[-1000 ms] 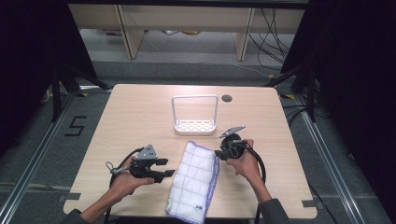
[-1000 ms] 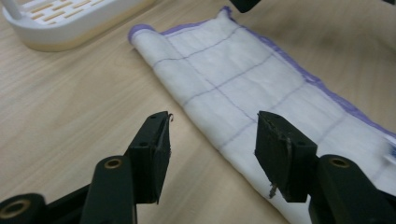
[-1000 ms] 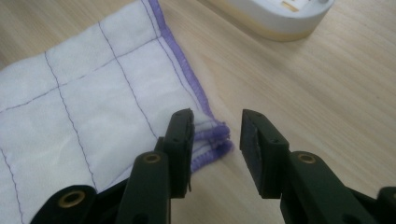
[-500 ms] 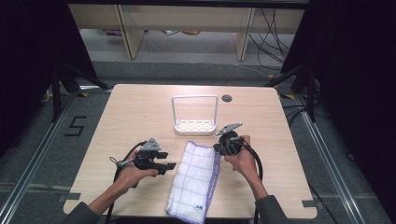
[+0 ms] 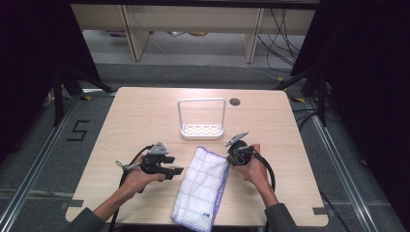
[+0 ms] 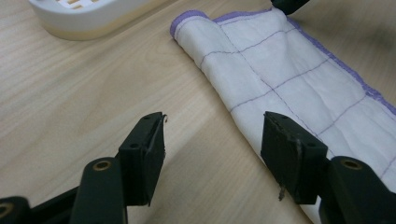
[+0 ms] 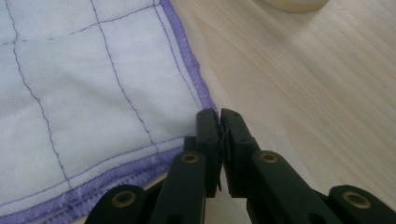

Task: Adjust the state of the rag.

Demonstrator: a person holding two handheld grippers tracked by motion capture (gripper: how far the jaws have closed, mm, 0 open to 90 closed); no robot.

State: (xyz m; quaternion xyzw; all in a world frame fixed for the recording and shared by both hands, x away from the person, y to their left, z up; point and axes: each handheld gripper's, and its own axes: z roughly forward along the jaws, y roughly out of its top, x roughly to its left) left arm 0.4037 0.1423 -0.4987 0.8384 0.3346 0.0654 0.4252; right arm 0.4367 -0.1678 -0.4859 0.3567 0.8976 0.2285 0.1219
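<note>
A person at a pale wooden table (image 5: 145, 116) is working a checked cloth (image 5: 203, 188) with two hand-held tools. The right gripper (image 7: 219, 122) is pinching the cloth's top right corner, its jaws closed tight on the purple hem (image 7: 187, 56) with a sliver of fabric caught between the pads; in the high view that gripper (image 5: 231, 151) is sitting at the cloth's far right corner. The left gripper (image 6: 212, 140) is standing open, its jaws having just been widening, with bare table between them and the cloth's left edge lying just beside the right-hand jaw, not yet inside the gap. From above, this gripper (image 5: 176, 170) is resting near the cloth's left side, a little nearer the person than the rolled top left corner (image 6: 189, 23).

The cloth is lying flat in front of the person, running from the middle of the table to the near edge and slightly overhanging it. A white rack (image 5: 201, 129) is standing just beyond its far end, clear of the fabric.

To do this step well, the left gripper probably needs to slide along the edge to the far corner, scooping under the hem before closing, while the right grip is holding firm. Grabbing mid-edge would likely leave the cloth sagging unevenly when lifted.
</note>
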